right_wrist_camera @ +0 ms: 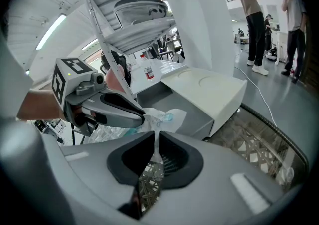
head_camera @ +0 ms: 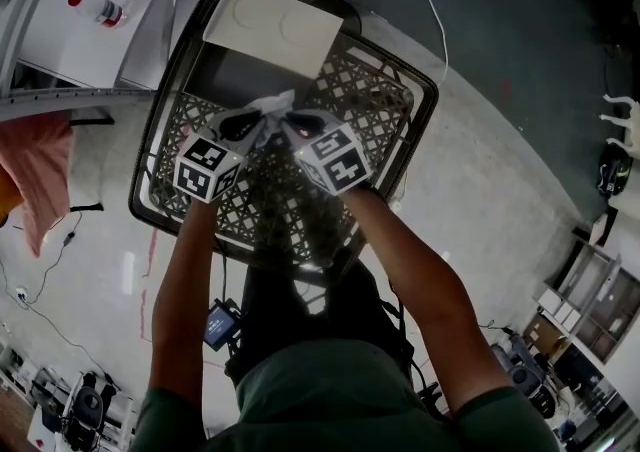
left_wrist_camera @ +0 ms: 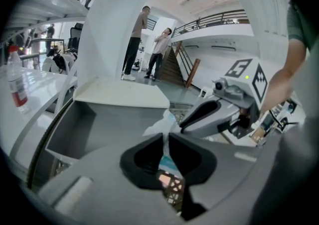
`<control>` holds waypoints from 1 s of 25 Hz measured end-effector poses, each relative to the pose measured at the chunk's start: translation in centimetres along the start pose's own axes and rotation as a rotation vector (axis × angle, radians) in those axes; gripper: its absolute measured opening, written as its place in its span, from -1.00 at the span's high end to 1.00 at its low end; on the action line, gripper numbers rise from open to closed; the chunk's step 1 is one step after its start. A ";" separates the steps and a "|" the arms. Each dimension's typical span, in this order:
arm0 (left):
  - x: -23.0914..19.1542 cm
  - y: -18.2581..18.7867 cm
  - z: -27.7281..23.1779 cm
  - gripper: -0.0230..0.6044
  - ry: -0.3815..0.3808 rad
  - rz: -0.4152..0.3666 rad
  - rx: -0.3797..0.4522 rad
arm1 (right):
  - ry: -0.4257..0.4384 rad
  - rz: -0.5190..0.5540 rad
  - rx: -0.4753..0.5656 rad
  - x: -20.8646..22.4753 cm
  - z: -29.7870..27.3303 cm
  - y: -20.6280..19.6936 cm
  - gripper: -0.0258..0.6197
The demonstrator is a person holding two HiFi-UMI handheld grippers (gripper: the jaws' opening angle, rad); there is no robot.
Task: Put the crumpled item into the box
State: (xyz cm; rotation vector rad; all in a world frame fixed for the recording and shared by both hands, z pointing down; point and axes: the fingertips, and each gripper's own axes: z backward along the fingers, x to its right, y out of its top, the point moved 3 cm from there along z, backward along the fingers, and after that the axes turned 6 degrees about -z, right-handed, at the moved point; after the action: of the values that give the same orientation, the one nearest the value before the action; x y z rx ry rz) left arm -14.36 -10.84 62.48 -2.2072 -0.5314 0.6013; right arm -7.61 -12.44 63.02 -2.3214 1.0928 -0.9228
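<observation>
Two grippers pinch one crumpled wrapper (head_camera: 272, 108) btwn them. The left gripper (head_camera: 243, 125) is clamped on its left end and the right gripper (head_camera: 303, 123) on its right end, tips almost meeting. In each gripper view a thin strip of white film w/ blue print runs up through the nearly closed jaws. The wrapper hangs in the air, not in the box yet, just by the near edge of the grey box (head_camera: 232, 75). The box's white lid (head_camera: 272, 28) is flipped back on the far side. The box sits at the far end of a black lattice basket (head_camera: 405, 105), on the floor in front of the person. A water bottle (head_camera: 100, 10) lies on the white table far left. Two people (left_wrist_camera: 134, 40) stand well off in the hall.
</observation>
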 end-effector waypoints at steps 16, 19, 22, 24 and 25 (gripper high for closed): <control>-0.1 -0.1 -0.2 0.81 0.009 0.005 0.015 | -0.011 -0.024 0.012 0.3 -0.2 -0.2 0.80; -0.3 -0.1 -0.3 0.81 0.013 0.008 0.015 | -0.012 -0.026 0.009 0.4 -0.3 -0.2 0.80; -0.5 -0.2 -0.3 0.82 0.020 0.009 0.016 | -0.015 -0.027 0.008 0.4 -0.5 -0.2 0.79; -0.7 -0.3 -0.3 0.82 0.024 0.009 0.016 | -0.016 -0.029 0.008 0.4 -0.6 -0.2 0.79; -0.7 -0.4 -0.4 0.82 0.026 0.009 0.017 | -0.017 -0.030 0.008 0.5 -0.7 -0.2 0.79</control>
State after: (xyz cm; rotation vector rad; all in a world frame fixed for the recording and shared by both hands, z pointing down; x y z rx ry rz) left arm -14.79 -11.24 63.15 -2.1999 -0.5014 0.5795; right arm -7.76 -12.71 63.83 -2.3408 1.0480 -0.9149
